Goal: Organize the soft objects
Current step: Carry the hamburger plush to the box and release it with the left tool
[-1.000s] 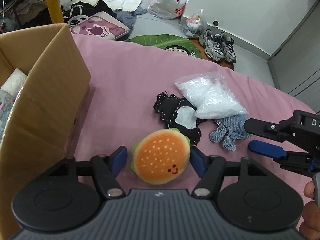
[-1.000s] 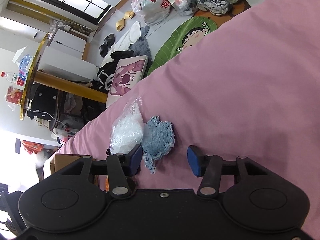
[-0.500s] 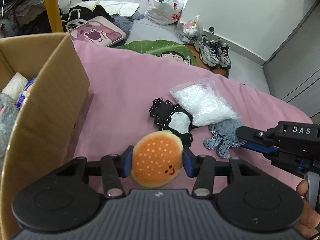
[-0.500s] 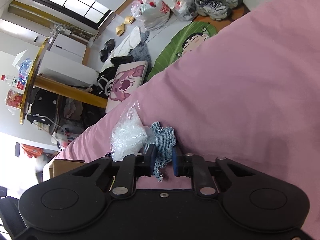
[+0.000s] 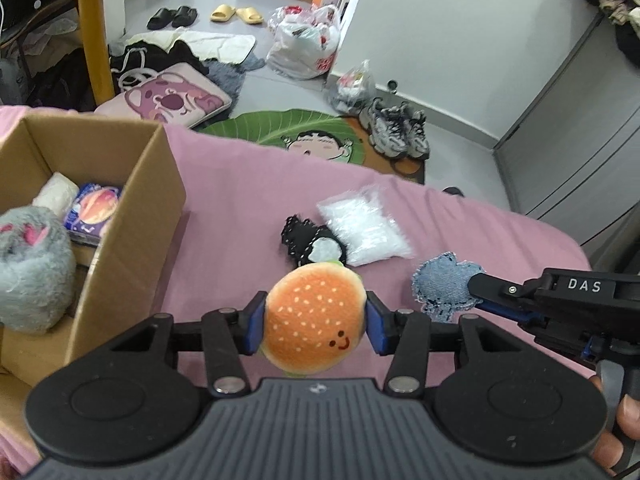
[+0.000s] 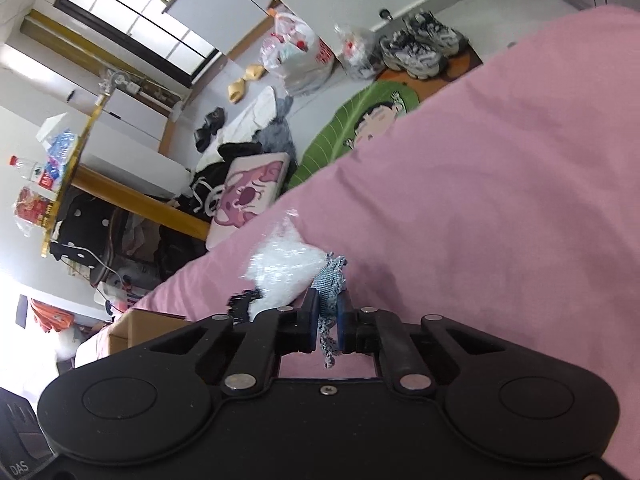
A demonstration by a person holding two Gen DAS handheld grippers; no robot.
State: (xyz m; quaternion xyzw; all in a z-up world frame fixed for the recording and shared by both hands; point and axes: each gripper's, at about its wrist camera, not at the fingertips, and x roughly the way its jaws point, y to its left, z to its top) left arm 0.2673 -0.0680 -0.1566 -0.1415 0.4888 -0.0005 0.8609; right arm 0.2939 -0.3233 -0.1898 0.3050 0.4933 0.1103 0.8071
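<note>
My left gripper (image 5: 315,322) is shut on an orange burger plush (image 5: 316,316), held above the pink bedsheet (image 5: 248,200). To its left an open cardboard box (image 5: 152,200) holds a grey furry plush (image 5: 32,276), a blue packet and a white item. My right gripper (image 6: 328,322) is shut on a frayed denim patch (image 6: 330,280); in the left wrist view that patch (image 5: 444,284) hangs lifted at the right gripper's tip. A black lace piece (image 5: 308,240) and a clear bag of white filling (image 5: 366,226) lie on the sheet behind the burger.
The bed edge drops to a floor with a green cartoon mat (image 5: 296,132), sneakers (image 5: 396,132), plastic bags (image 5: 304,48), a pink cushion (image 5: 168,100) and slippers. A yellow post (image 5: 94,32) stands behind the box. Grey cabinets (image 5: 580,140) are on the right.
The left gripper closed on the burger plush and lifted it. The right gripper closed on the denim patch and raised it off the sheet, away from the white bag.
</note>
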